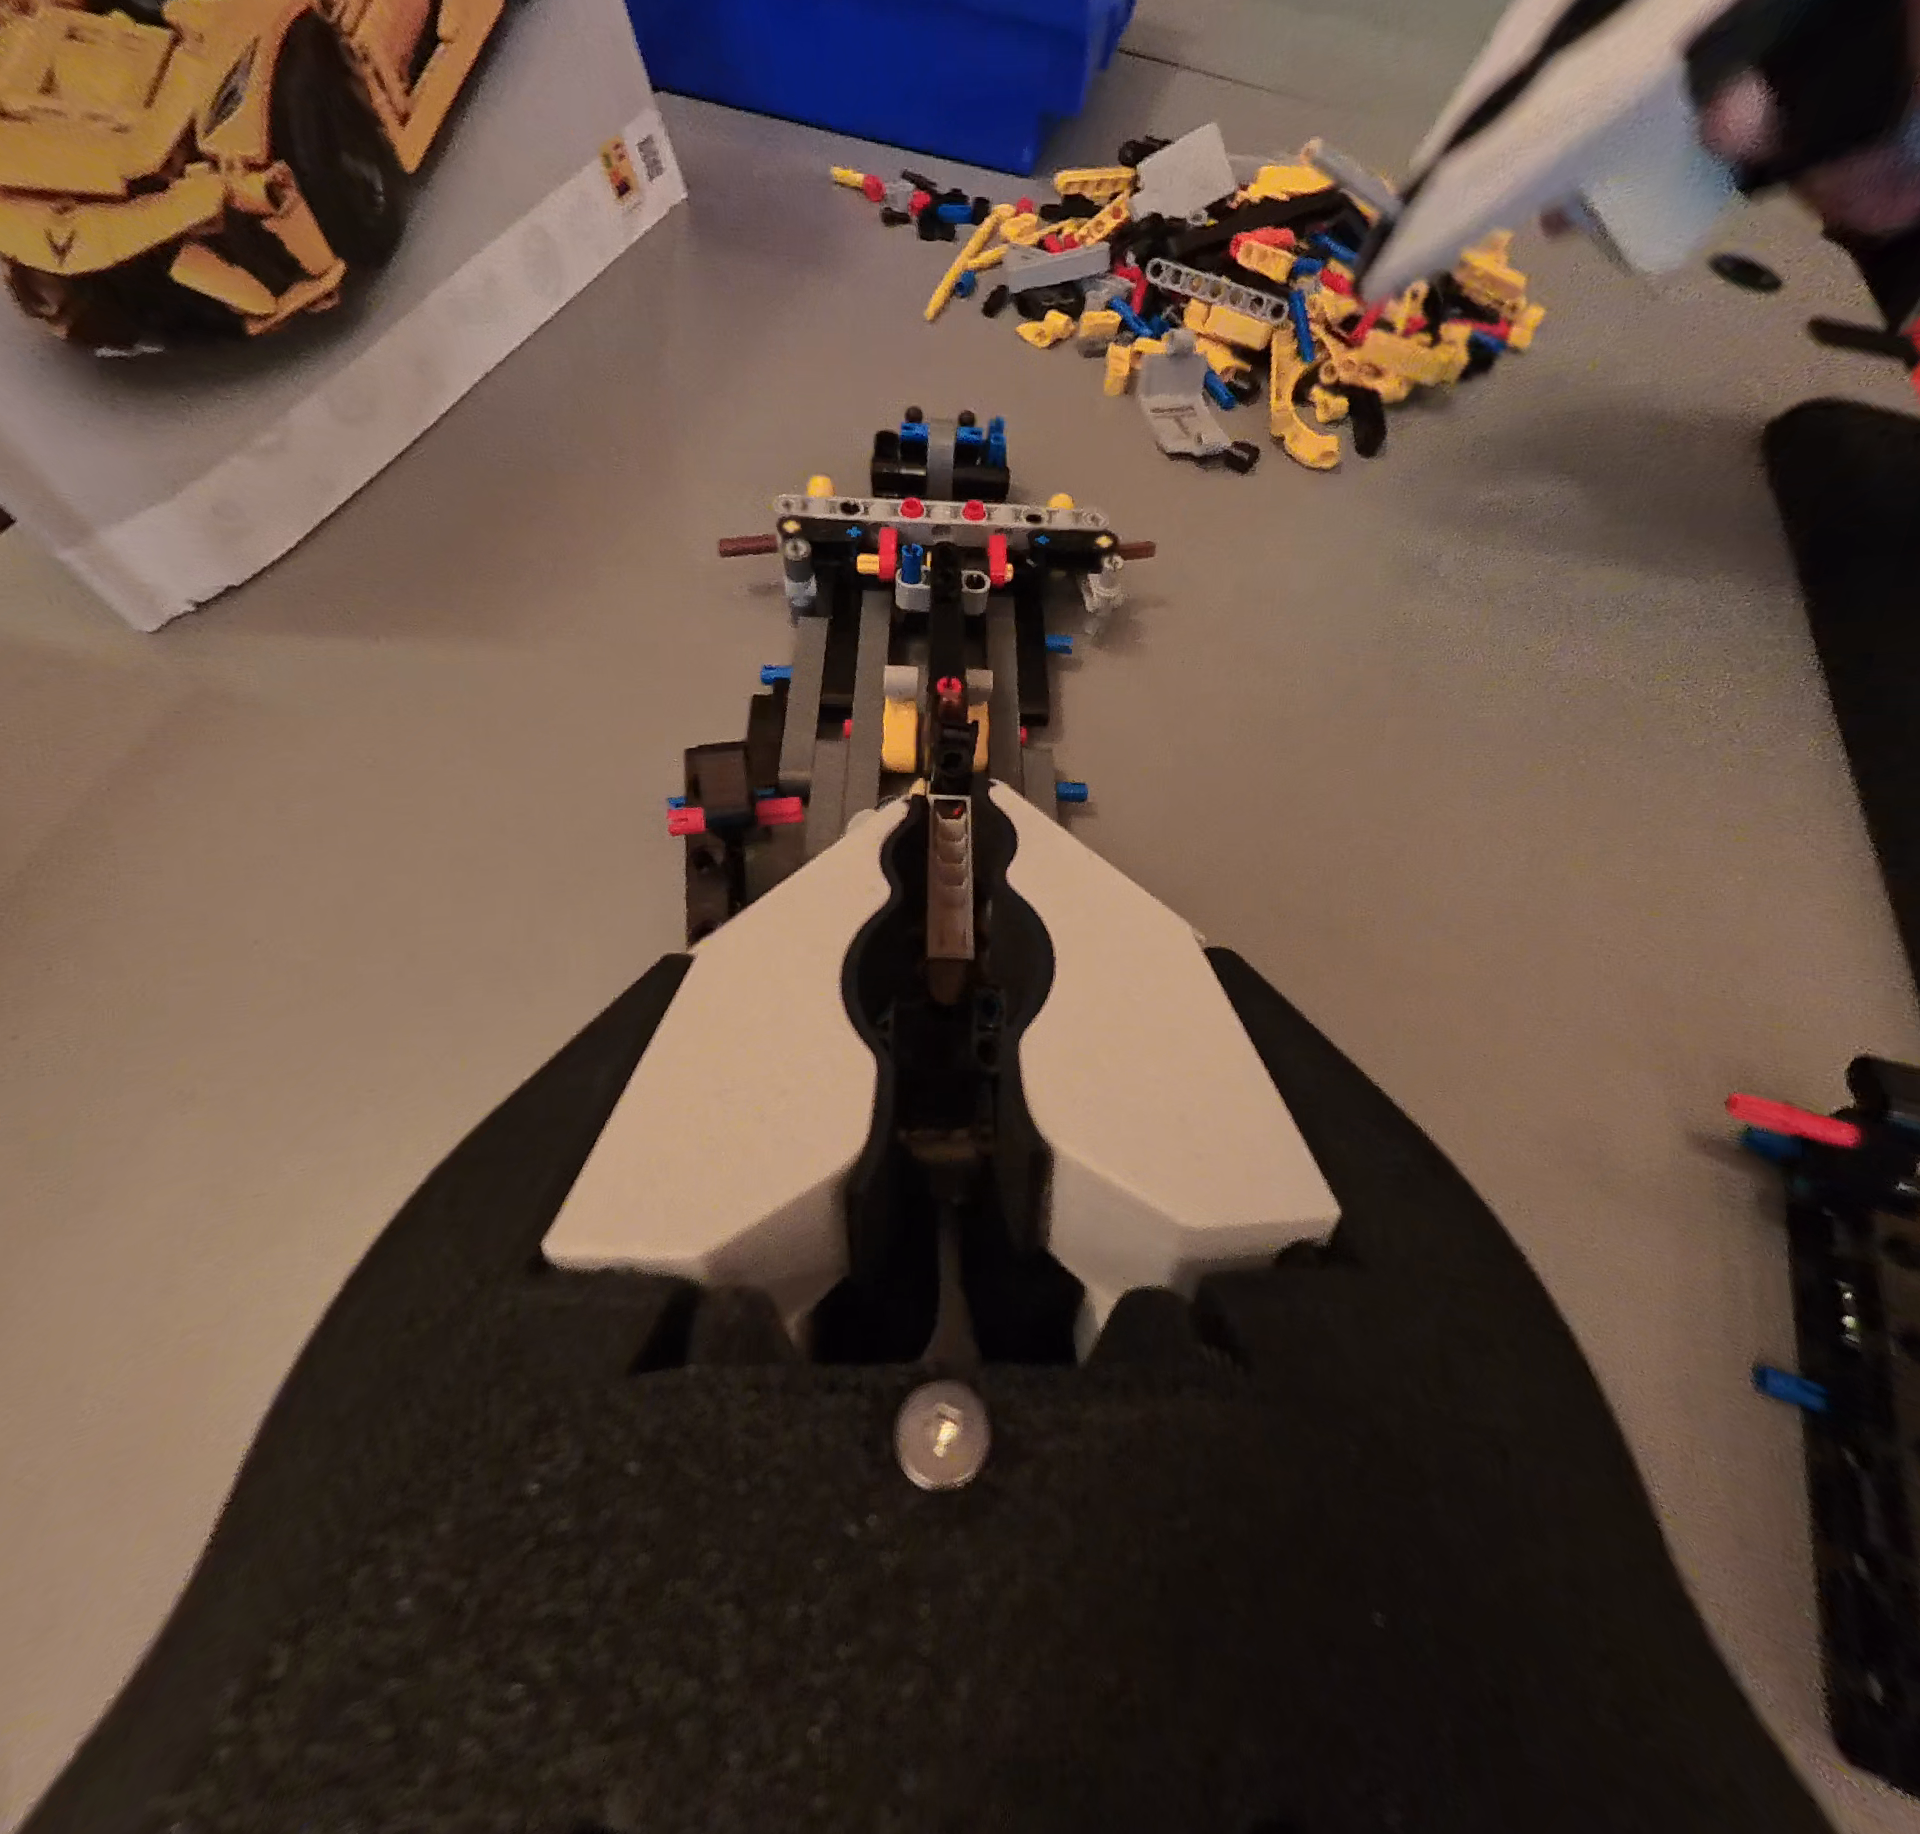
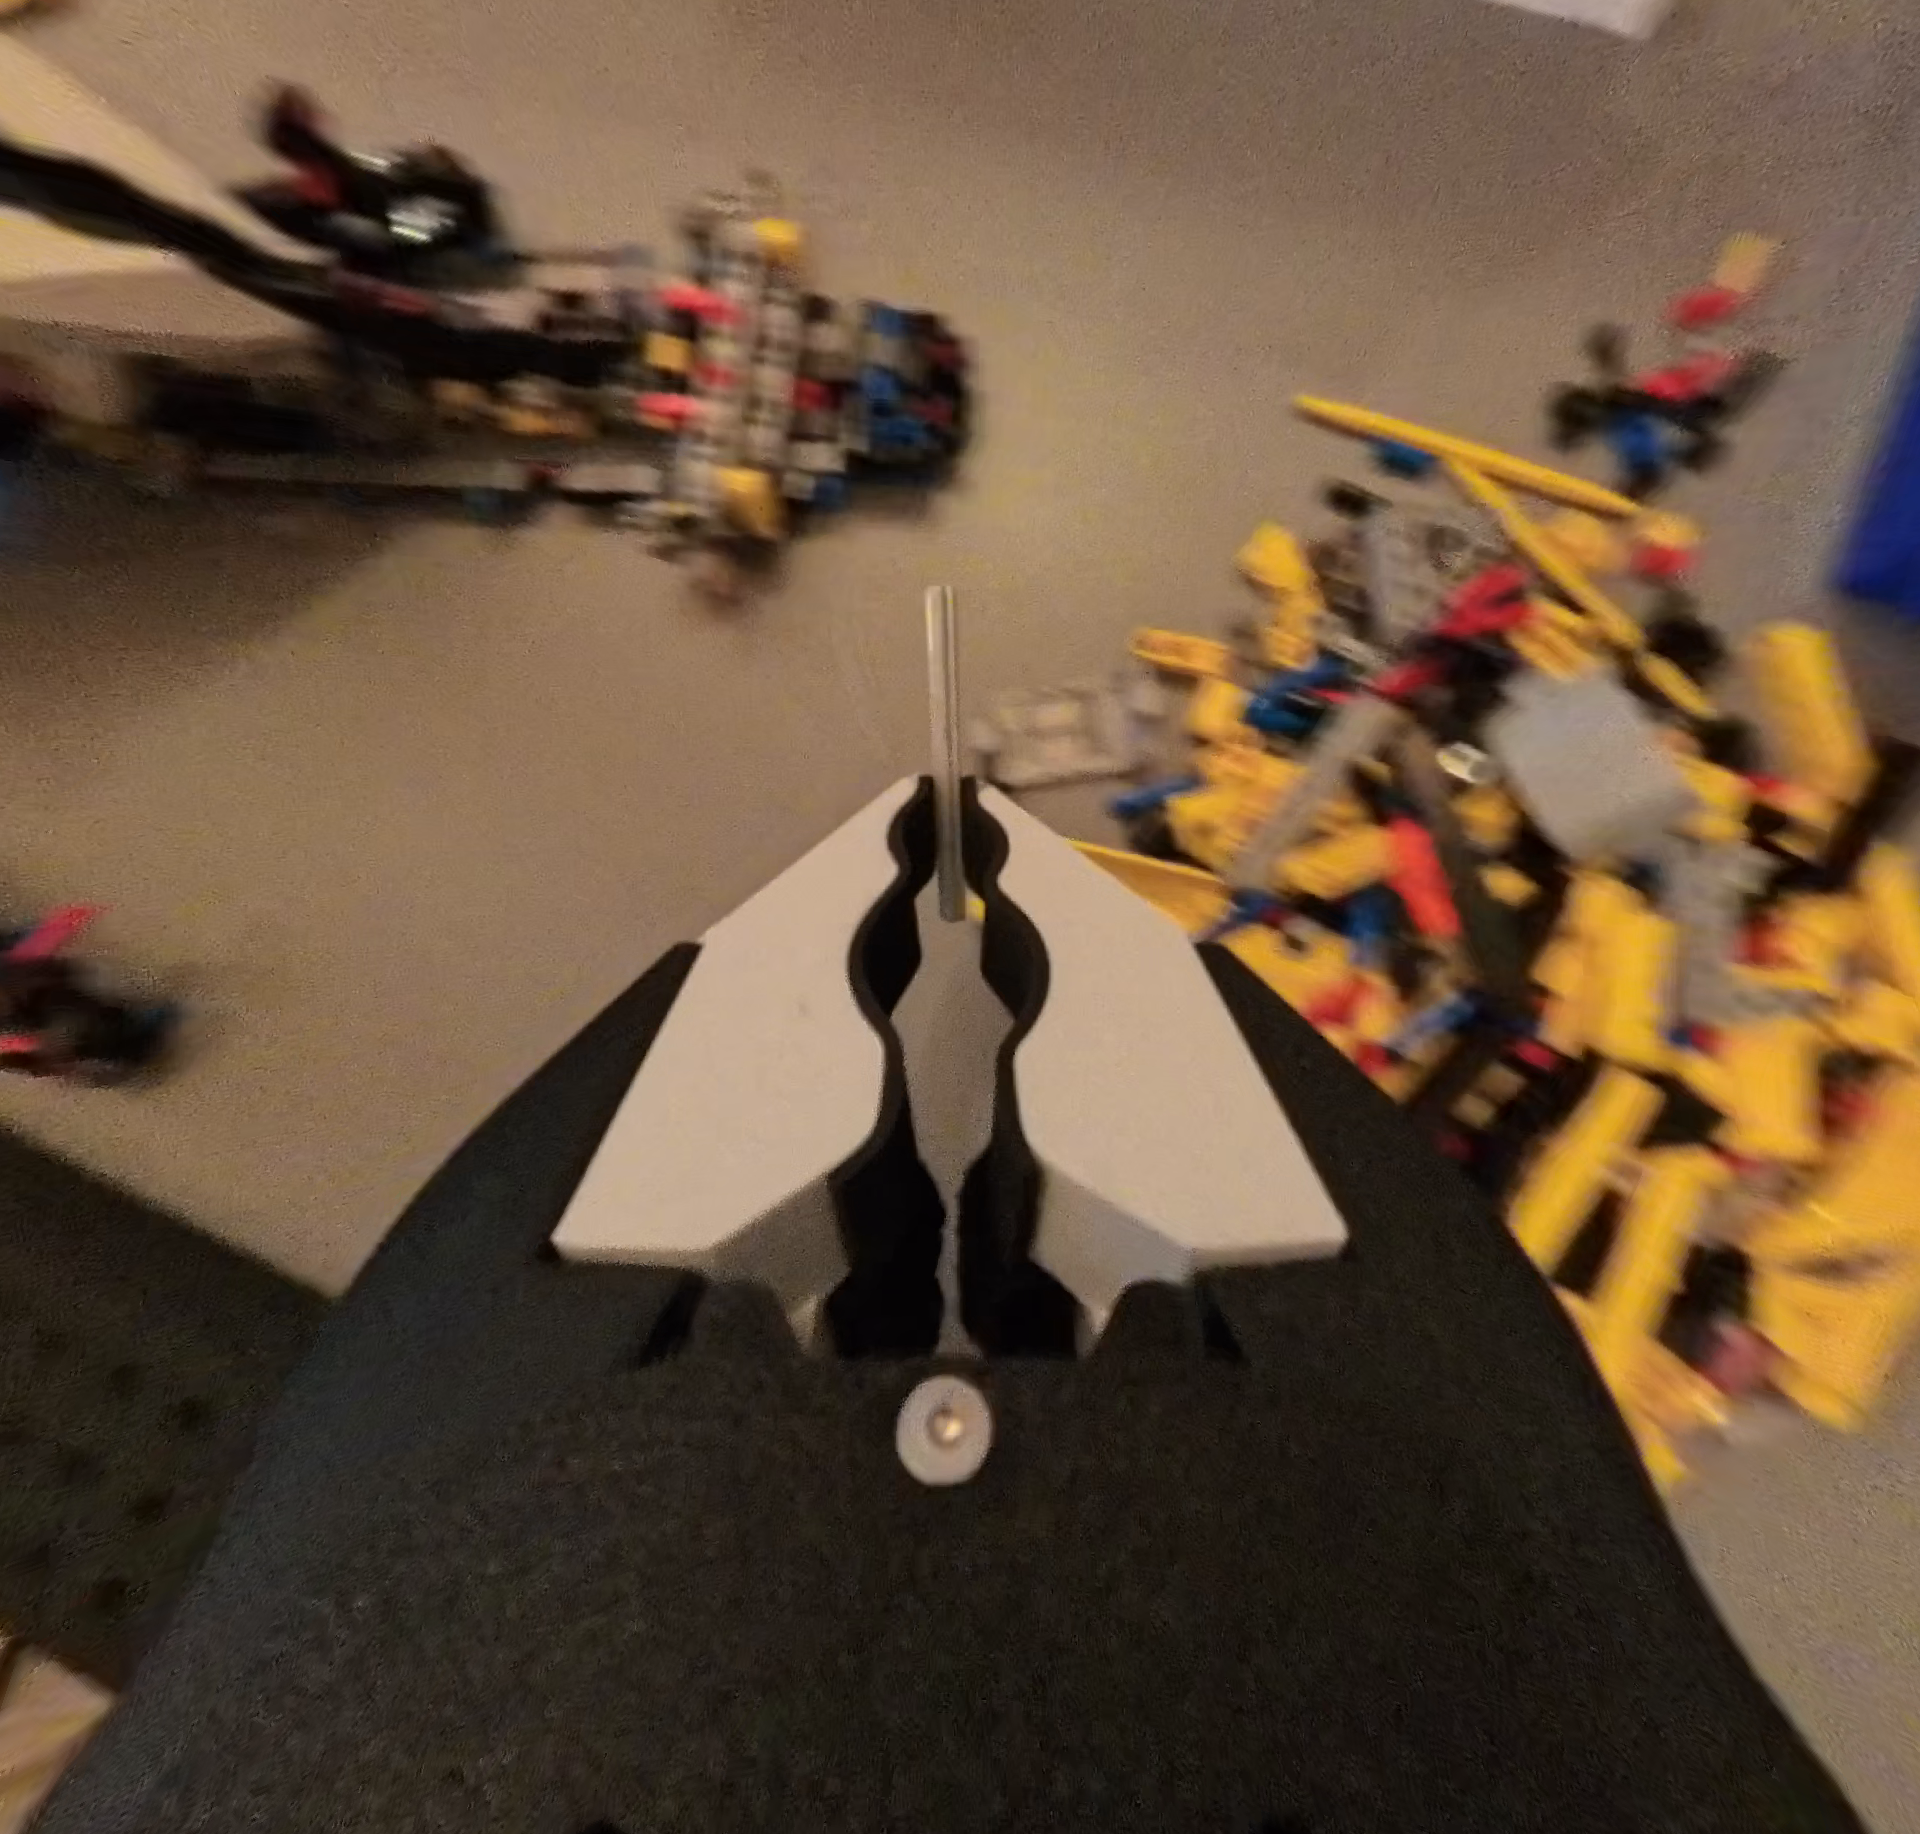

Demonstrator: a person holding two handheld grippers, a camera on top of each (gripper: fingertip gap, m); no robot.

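**Tools clamped on chassis and axle above a scatter of bricks**

Left tool is pressed together on the near end of a long, half-built toy-brick chassis, pinching a tan and black beam that runs back between its white fingers. The chassis lies along the grey worktop, its far end carrying a grey cross-beam with red and blue pins. Right tool is pinching a thin grey axle rod, which sticks straight out past the fingertips and hangs in the air between the chassis and the loose pile, touching neither.

Risks, as a judgement: the rod is held only by its lower end, so a sideways knock against the chassis could twist it in the grip or flick it out. The left grip is on a narrow beam at one end of a long model (a lot of leverage), so lifting or twisting could pop pins loose or let the far end sag. The pile of yellow, black and red pieces sits near enough for a sweep of the right tool to scatter it.

The left wrist view alone shows the printed box with a yellow car, the blue bin and a second dark sub-assembly at the right edge; it is sharp. The right wrist view is heavily blurred, yet only there is the rod seen.
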